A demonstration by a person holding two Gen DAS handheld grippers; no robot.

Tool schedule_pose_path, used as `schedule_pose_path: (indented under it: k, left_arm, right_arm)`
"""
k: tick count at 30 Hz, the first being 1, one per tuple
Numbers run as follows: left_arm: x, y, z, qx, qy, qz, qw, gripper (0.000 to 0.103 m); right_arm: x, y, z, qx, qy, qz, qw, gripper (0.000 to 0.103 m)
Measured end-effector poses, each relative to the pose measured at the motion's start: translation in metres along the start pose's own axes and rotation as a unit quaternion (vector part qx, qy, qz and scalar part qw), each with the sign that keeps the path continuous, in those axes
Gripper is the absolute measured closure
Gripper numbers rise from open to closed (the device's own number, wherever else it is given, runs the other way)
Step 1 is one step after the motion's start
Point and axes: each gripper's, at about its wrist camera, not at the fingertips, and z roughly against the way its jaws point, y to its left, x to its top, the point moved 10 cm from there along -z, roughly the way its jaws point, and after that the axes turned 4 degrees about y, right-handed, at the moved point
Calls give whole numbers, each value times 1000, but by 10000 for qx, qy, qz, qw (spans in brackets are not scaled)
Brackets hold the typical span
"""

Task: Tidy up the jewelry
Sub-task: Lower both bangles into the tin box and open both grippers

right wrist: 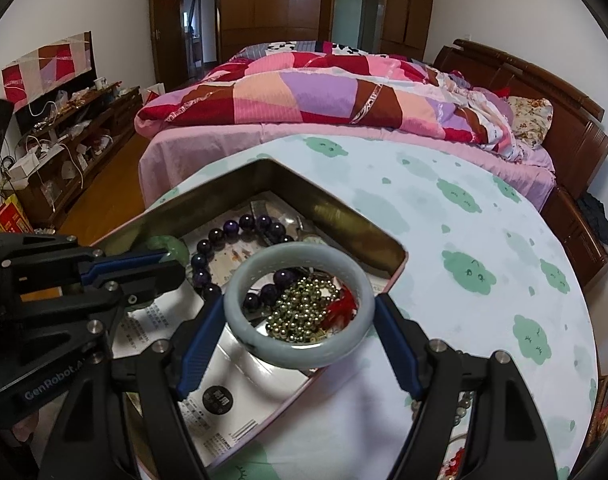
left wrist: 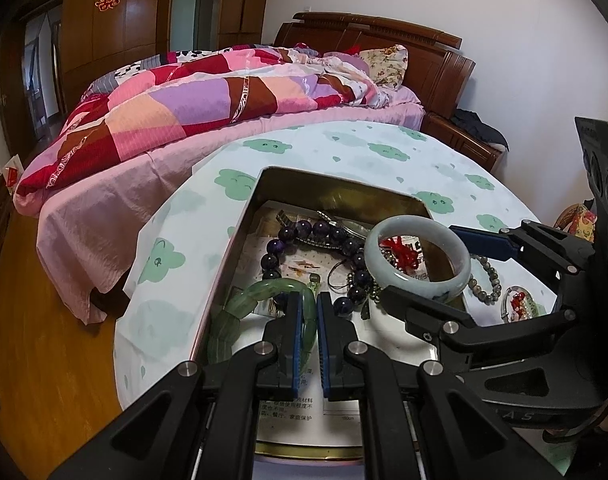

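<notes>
Right wrist view: pale bangle [right wrist: 300, 304] gripped flat, opening upward; left fingers [left wrist: 300, 320] pinching green bangle [left wrist: 260, 296]

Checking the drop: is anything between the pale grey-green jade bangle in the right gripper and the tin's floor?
Yes. The pale jade bangle, held by the right gripper, hangs over a heap of small gold beads and dark purple beads in the open metal tin.
</notes>
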Motion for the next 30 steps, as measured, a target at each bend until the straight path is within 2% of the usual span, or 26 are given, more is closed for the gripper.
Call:
schedule_pose_path:
  k: [9,23,25,29,30]
  left_arm:
    - [-3,2,-3,23,19,24,10000,97]
    - [-2,3,0,97,87,84,9999,93]
    - [-2,4,2,131,84,92,9998,89]
    - [1,11,6,297,4,197,9994,61]
    - [2,12,7,239,-21,237,9994,60]
  right_arm:
    - [-2,-1,-2,-81,17,51,10000,25]
    - [1,-2,0,15,-27,25,10000,26]
    - [1,-3,1,1,-52,-5,10000,25]
    - [3,-9,7,-8,-116,-119,9999,25]
    - [3,-11,9,-16,-137,-150,9998,22]
